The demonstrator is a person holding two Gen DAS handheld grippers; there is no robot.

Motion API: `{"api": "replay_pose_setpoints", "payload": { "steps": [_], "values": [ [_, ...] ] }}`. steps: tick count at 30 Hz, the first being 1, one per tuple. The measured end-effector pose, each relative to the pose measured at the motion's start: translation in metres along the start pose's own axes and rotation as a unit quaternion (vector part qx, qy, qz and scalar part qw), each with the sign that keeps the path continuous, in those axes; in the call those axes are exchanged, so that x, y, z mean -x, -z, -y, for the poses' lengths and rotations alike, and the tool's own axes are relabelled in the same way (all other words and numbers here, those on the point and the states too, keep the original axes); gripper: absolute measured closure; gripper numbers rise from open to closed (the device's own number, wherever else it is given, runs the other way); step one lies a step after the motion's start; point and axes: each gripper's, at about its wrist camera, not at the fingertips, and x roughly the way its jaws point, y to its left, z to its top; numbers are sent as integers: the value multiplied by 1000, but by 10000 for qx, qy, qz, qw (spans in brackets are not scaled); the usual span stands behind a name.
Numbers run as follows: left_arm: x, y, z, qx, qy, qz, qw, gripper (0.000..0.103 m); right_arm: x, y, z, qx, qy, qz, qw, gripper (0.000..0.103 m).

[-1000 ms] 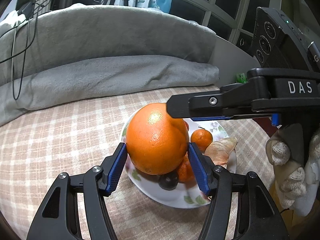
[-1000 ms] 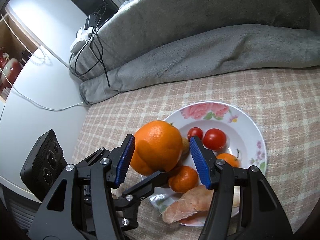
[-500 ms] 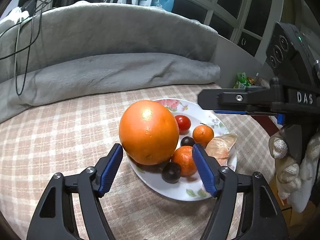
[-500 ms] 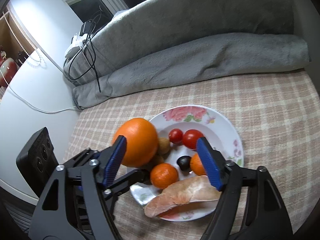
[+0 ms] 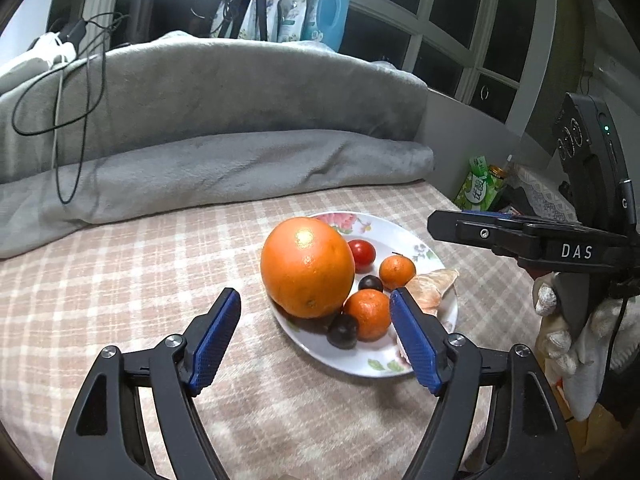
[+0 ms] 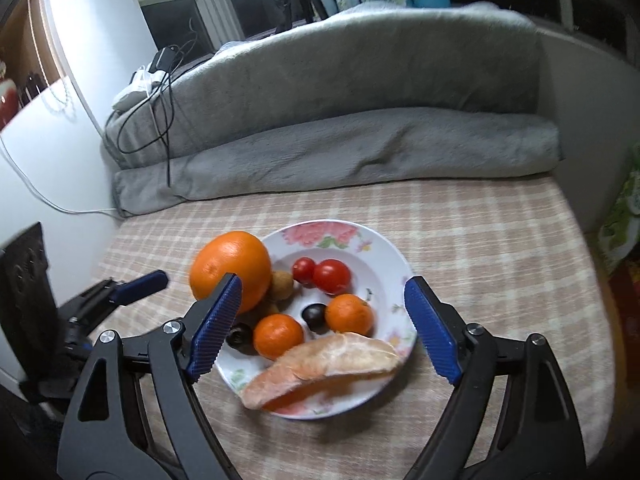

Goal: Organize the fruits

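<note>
Now: both tools stand clear of the fruit.
Left hand-held gripper (image 5: pixel 314 340): released, jaws opening, nothing between the pads.
Right hand-held gripper (image 6: pixel 322 326): released, jaws opening wide, gripping nothing; the plate merely shows between them.
Big orange (image 5: pixel 307 267): resting on the left rim of the plate (image 5: pixel 416 246), overhanging the checked cover (image 5: pixel 120 280).
Small fruit: two tomatoes (image 6: pixel 331 276), two mandarins (image 6: pixel 349 314), dark grapes (image 6: pixel 314 314) and a peeled segment (image 6: pixel 320 368) lie inside the plate.
Risk: the orange looks poorly seated; a nudge could roll it off.
Cause: the soft cover lets the plate tip under an off-centre load.
</note>
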Motion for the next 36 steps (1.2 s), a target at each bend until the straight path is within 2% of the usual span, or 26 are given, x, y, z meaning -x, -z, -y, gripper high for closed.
{"api": "replay_pose_setpoints", "payload": {
  "steps": [2, 6, 8, 14, 20, 36],
  "values": [
    [5, 3, 2, -38, -56, 19, 10000, 26, 9, 4, -2, 96, 184, 160, 9997, 6],
    [16, 8, 5, -50, -104, 86, 9999, 25, 25, 9, -8, 322, 397, 429, 9978, 6],
    [23, 10, 7, -48, -125, 160, 9998, 21, 31, 11, -12, 420, 522, 530, 9963, 6],
    [38, 11, 13, -76, -340, 302, 9989, 21, 47, 17, -24, 664, 787, 827, 9912, 6],
    [42, 14, 14, 109, -683, 174, 9975, 19, 56, 22, -28, 656, 952, 984, 9884, 5],
    [52, 20, 22, 121, -917, 194, 9955, 19, 65, 32, -29, 684, 1302, 1186, 9820, 5]
  ]
}}
